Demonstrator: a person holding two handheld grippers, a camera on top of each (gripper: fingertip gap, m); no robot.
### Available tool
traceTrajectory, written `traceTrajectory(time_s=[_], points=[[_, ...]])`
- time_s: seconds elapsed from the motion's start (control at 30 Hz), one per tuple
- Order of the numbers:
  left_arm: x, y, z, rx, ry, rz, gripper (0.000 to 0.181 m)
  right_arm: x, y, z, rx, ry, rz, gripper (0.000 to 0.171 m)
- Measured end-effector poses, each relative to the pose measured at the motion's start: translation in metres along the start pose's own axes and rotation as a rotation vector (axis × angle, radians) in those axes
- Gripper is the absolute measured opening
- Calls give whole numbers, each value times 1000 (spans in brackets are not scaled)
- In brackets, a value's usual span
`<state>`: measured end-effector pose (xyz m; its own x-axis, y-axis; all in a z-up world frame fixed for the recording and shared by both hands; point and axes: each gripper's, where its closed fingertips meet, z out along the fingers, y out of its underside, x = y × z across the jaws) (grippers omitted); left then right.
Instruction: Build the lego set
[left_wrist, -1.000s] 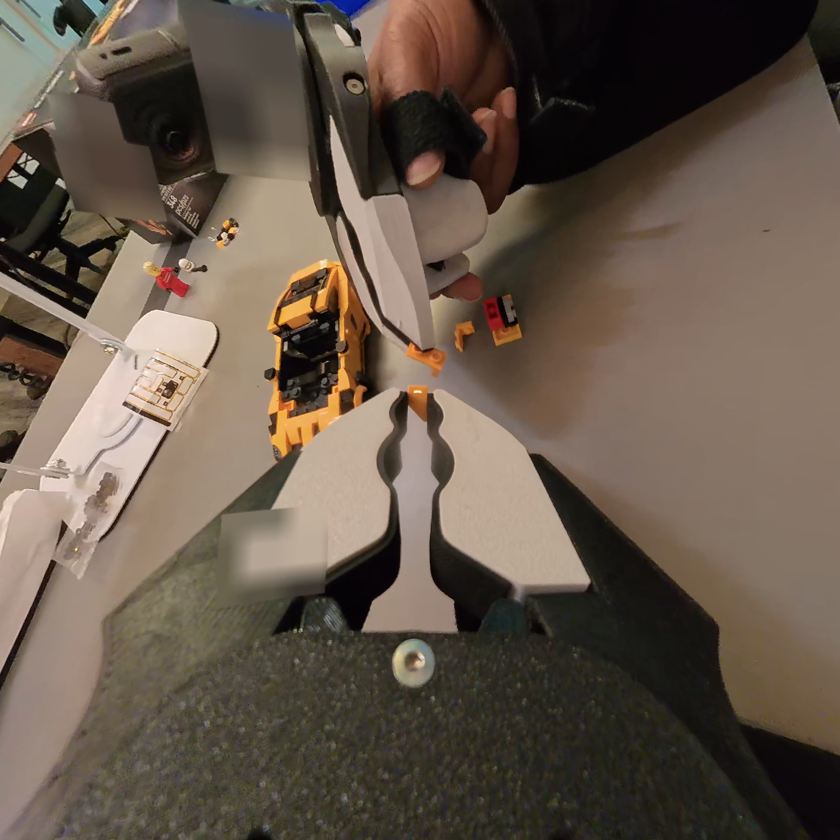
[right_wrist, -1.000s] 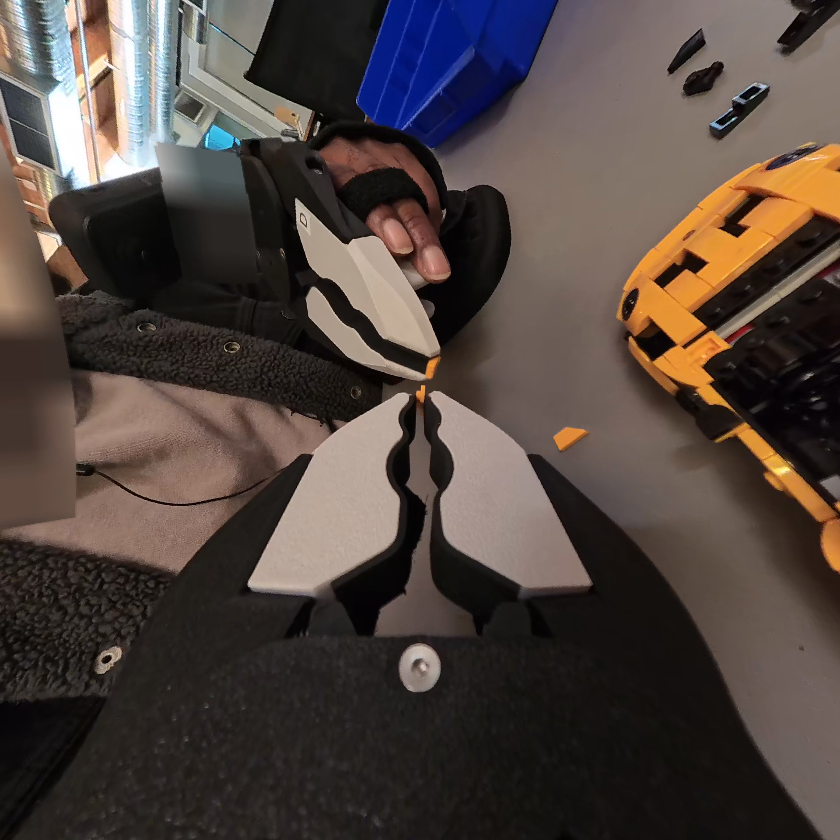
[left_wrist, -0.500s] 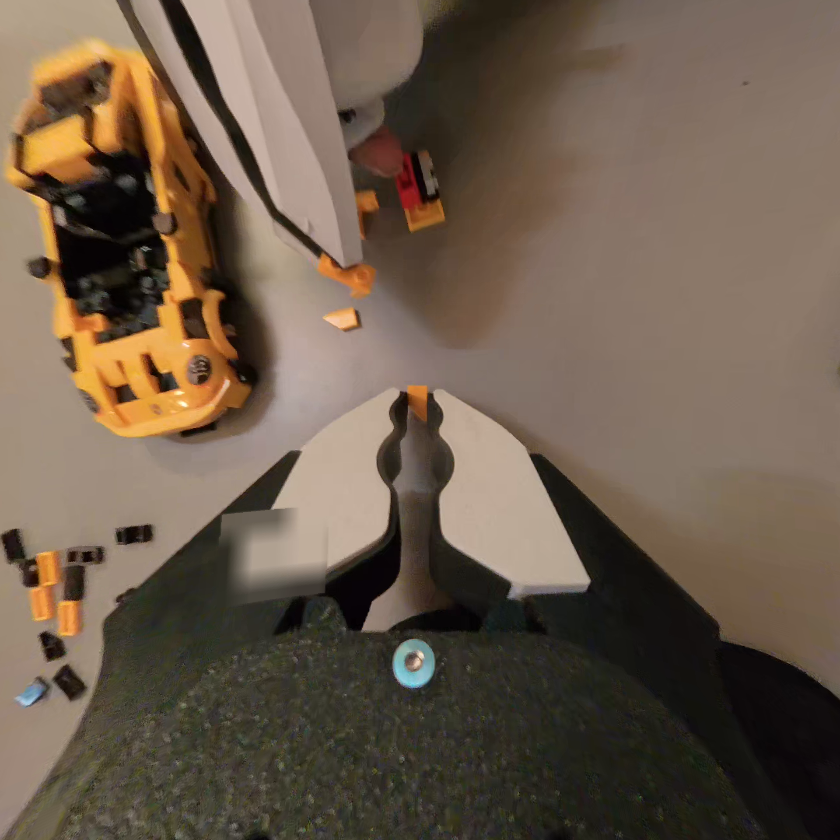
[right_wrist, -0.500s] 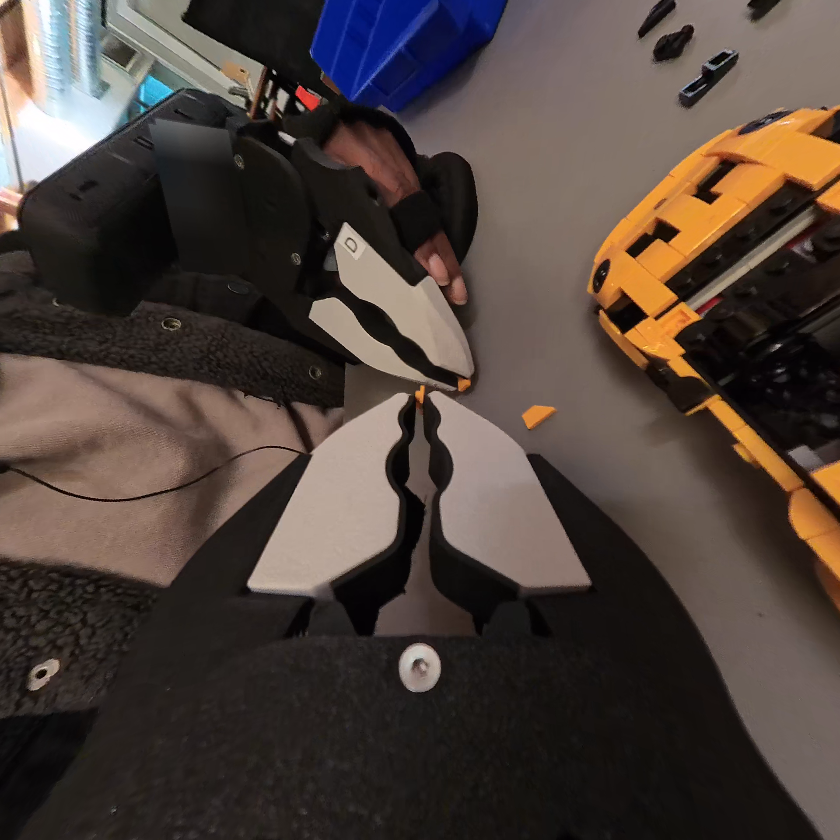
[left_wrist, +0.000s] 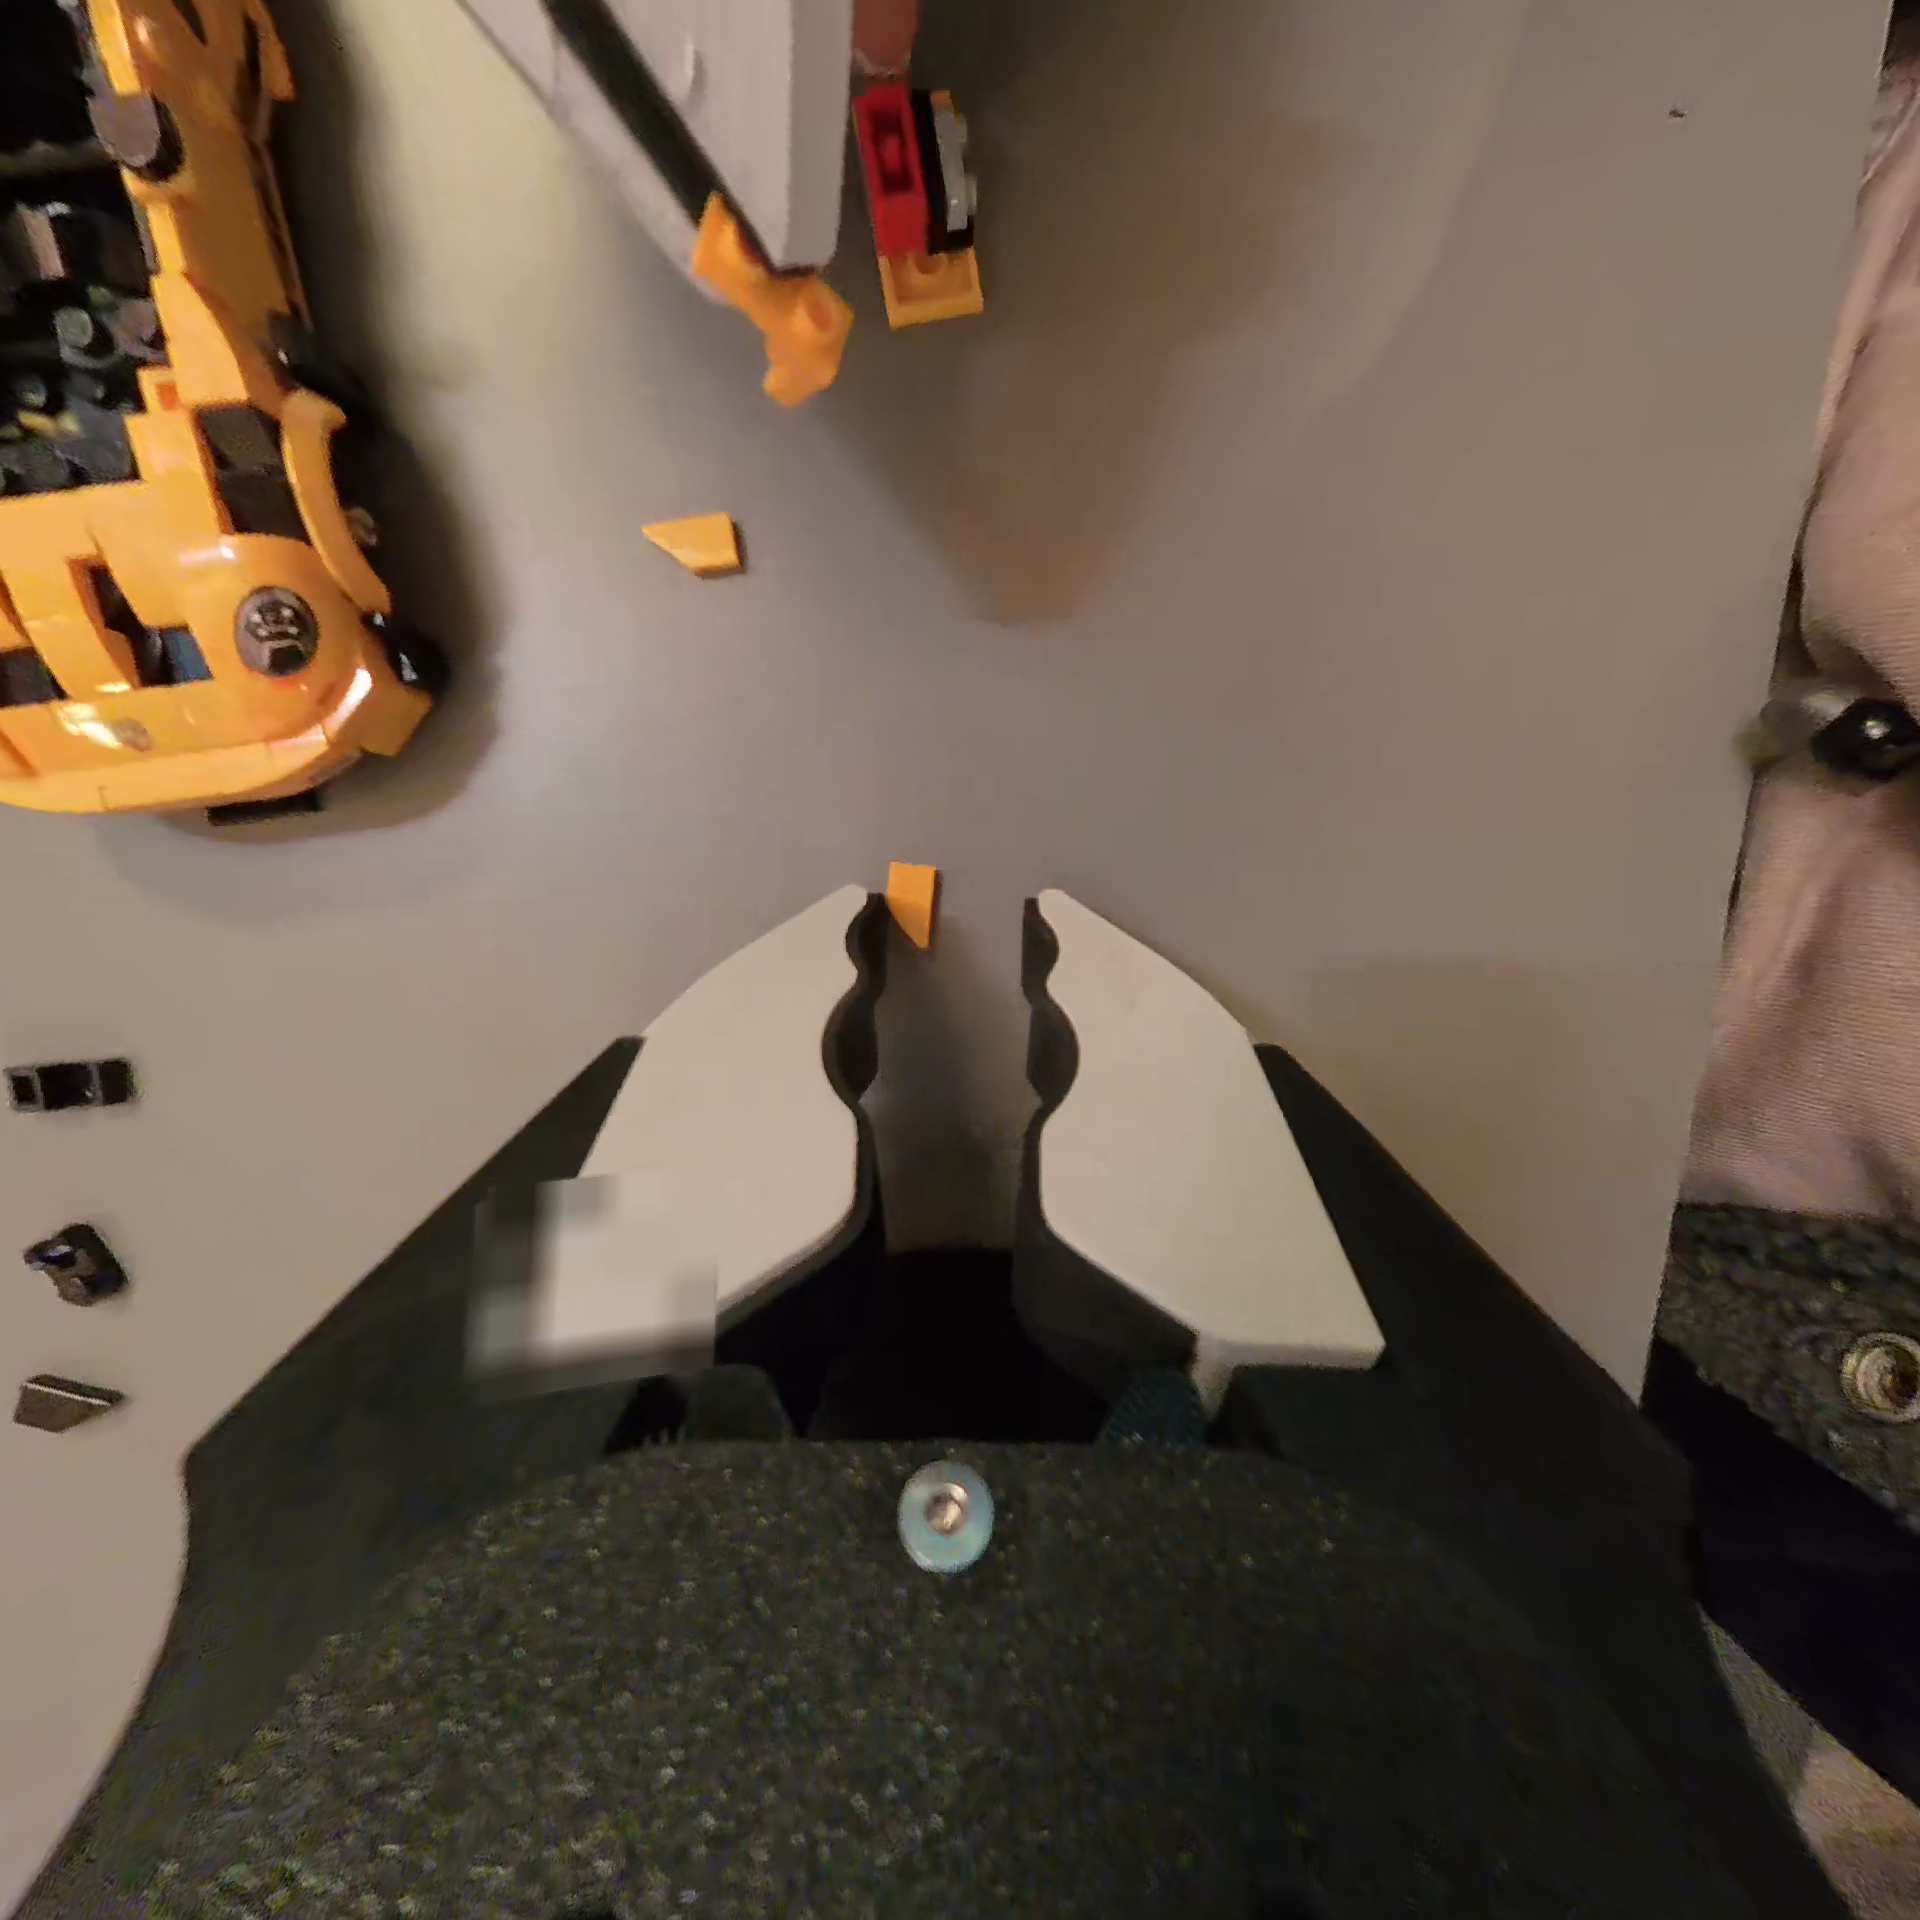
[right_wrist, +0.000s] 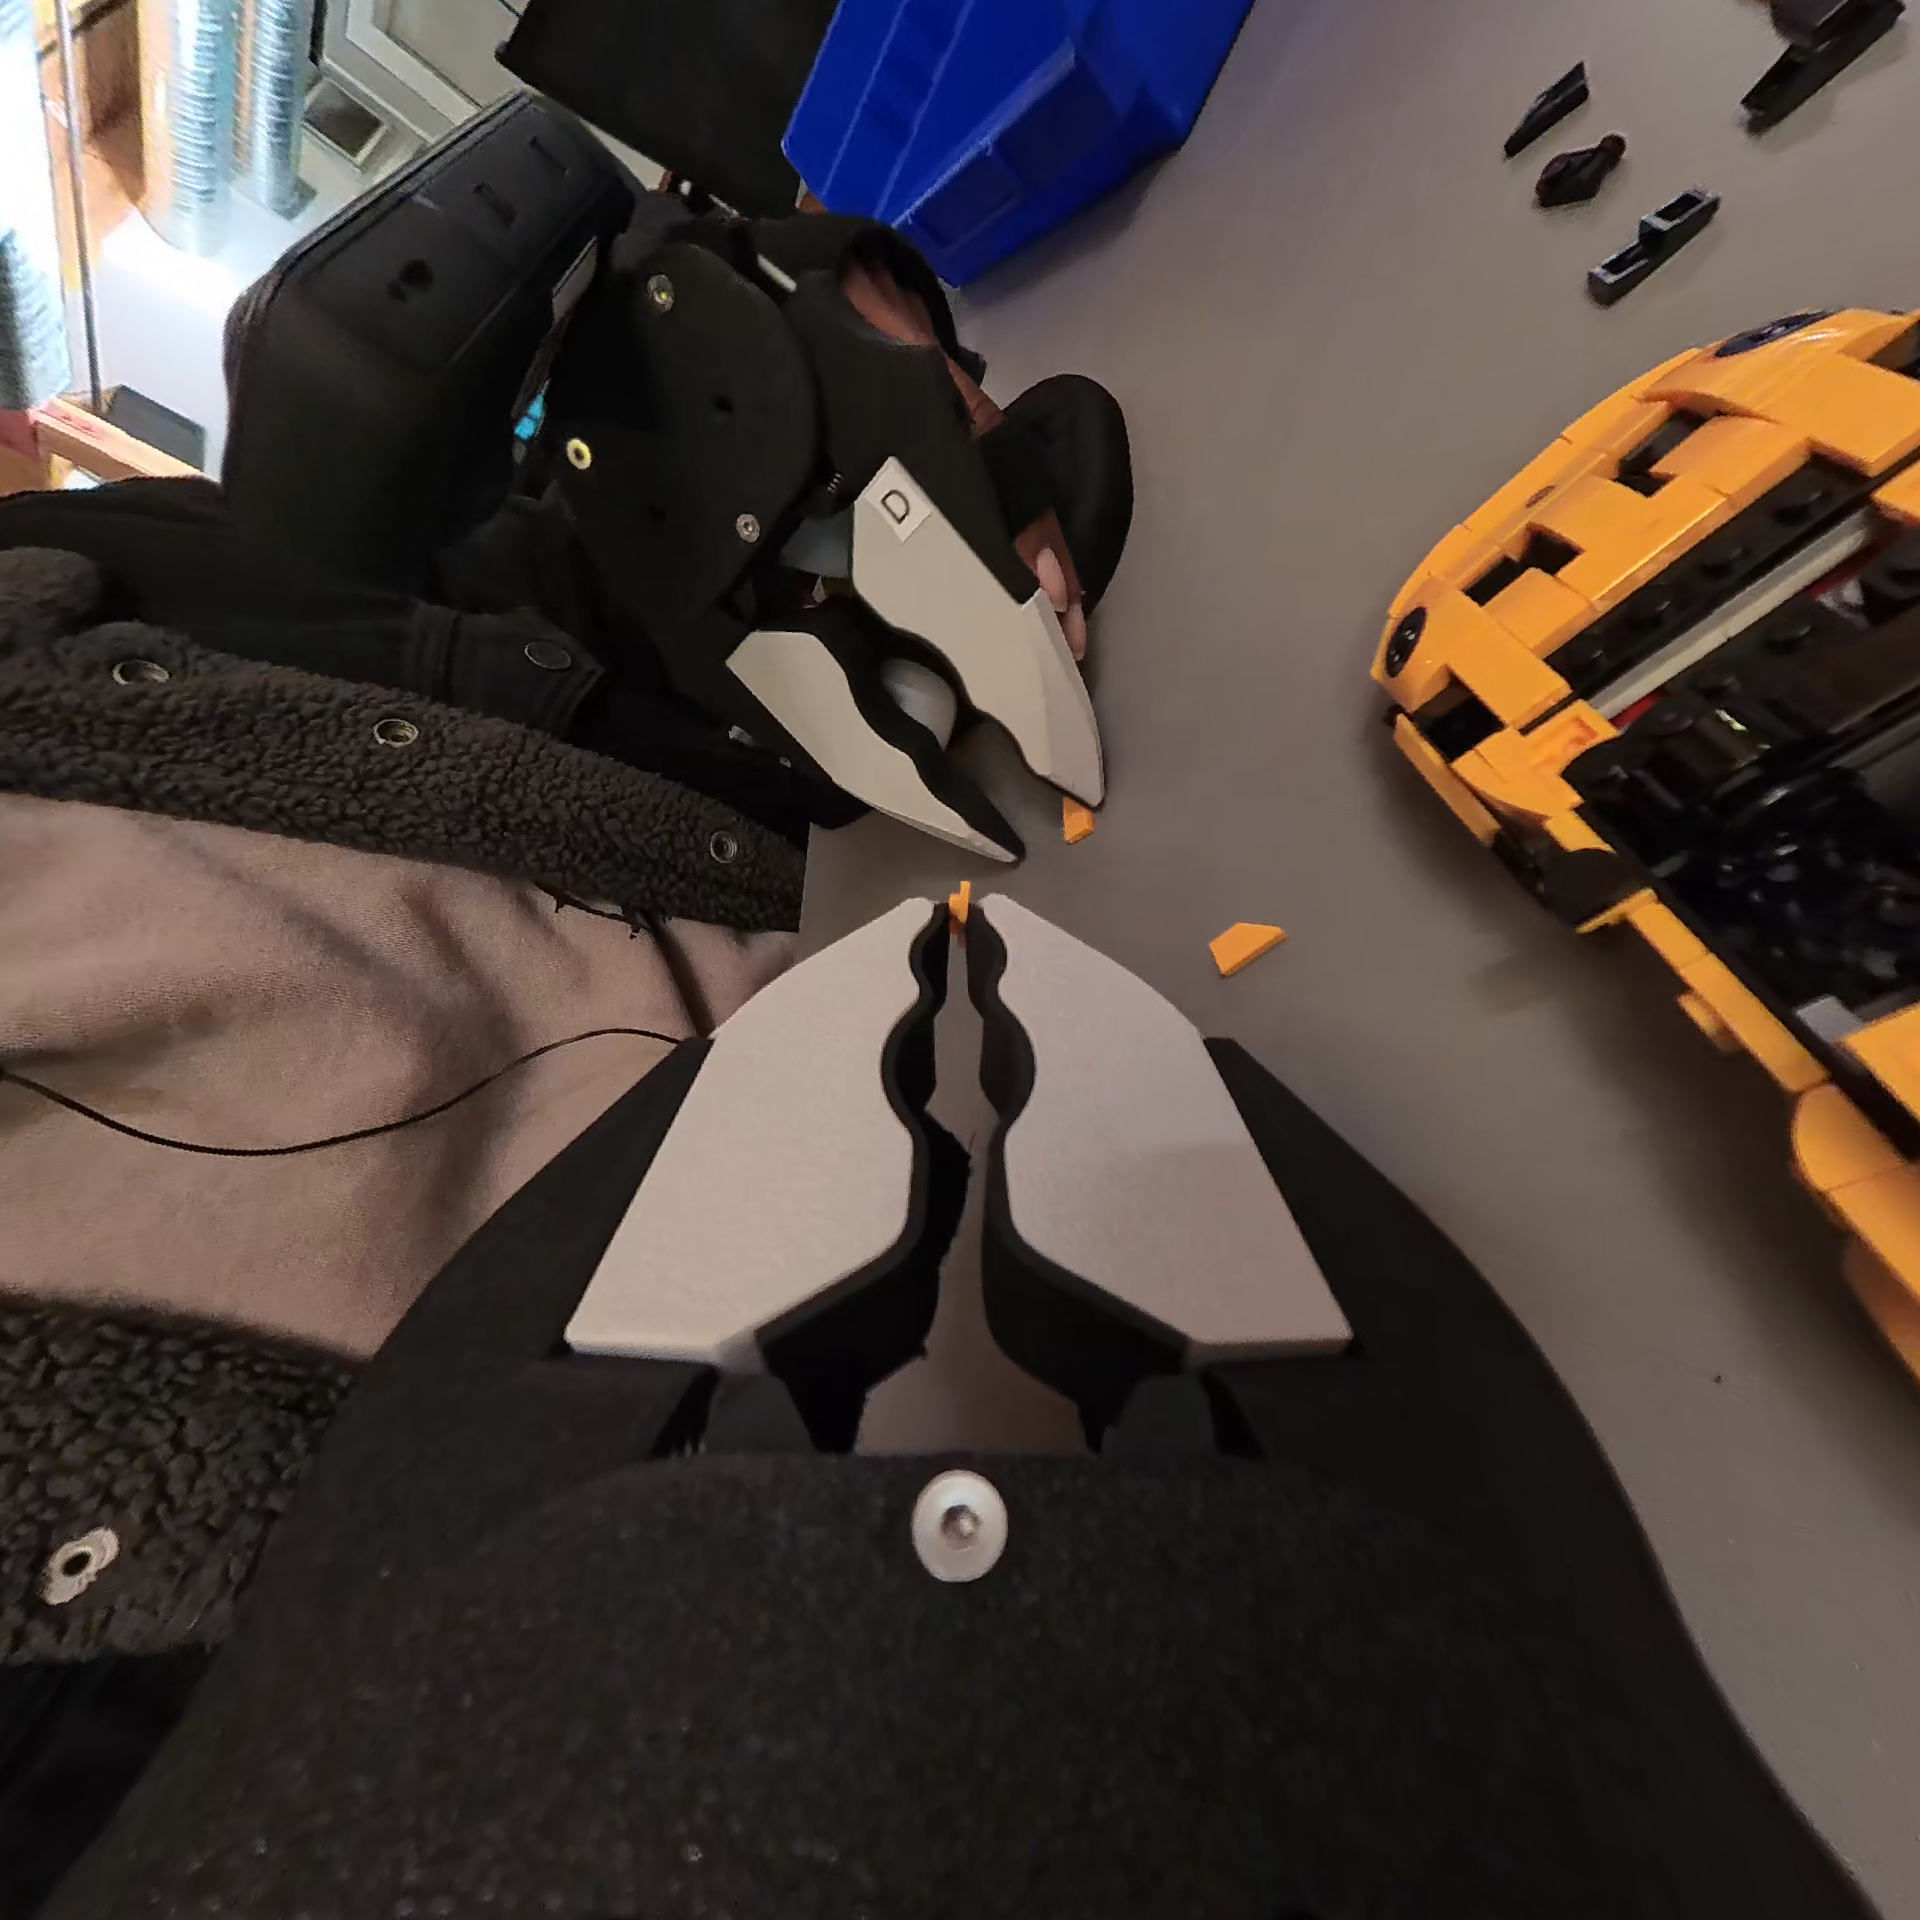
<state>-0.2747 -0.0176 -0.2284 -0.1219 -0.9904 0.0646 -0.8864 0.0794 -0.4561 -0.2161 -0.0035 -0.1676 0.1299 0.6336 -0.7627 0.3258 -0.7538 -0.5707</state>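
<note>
My left gripper (left_wrist: 951, 914) is open, low over the grey table (left_wrist: 1299, 727). A small orange piece (left_wrist: 911, 902) rests against its left fingertip, free of the other finger. My right gripper (right_wrist: 961, 925) is shut on a small orange bracket piece (right_wrist: 961, 906). In the left wrist view it (left_wrist: 764, 255) comes in from the top with the bracket (left_wrist: 784, 317) sticking out. The right wrist view shows the left gripper (right_wrist: 1049, 826) open with the orange piece (right_wrist: 1077, 824) at its tip. The yellow Lego car (left_wrist: 177, 488) (right_wrist: 1662, 727) lies beside them.
An orange wedge tile (left_wrist: 696, 542) (right_wrist: 1245, 945) lies loose between grippers and car. A red, grey and orange sub-assembly (left_wrist: 925, 197) lies by the right gripper. Loose black pieces (left_wrist: 68, 1086) (right_wrist: 1652, 244) lie around. A blue bin (right_wrist: 997, 114) stands behind. The table edge and a person's coat (left_wrist: 1849, 935) are close. The grippers' ends are close to 9 cm from one another.
My left gripper has dropped towards the table and opened, letting go of its small orange piece. My right gripper stays shut on its bracket and has drawn slightly away.
</note>
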Motion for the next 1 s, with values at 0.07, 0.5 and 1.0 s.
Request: traceTrajectory(time_s=[0.07,0.5,1.0], points=[[1,3,-2,-17,3,-20,28,-2,0,-1,2,-4,-7,3],[28,-13,6,59,98,-29,30,-7,0,0,1,-13,-35,3],[-5,-2,-7,11,16,63,32,-9,0,-2,11,-21,-49,2]])
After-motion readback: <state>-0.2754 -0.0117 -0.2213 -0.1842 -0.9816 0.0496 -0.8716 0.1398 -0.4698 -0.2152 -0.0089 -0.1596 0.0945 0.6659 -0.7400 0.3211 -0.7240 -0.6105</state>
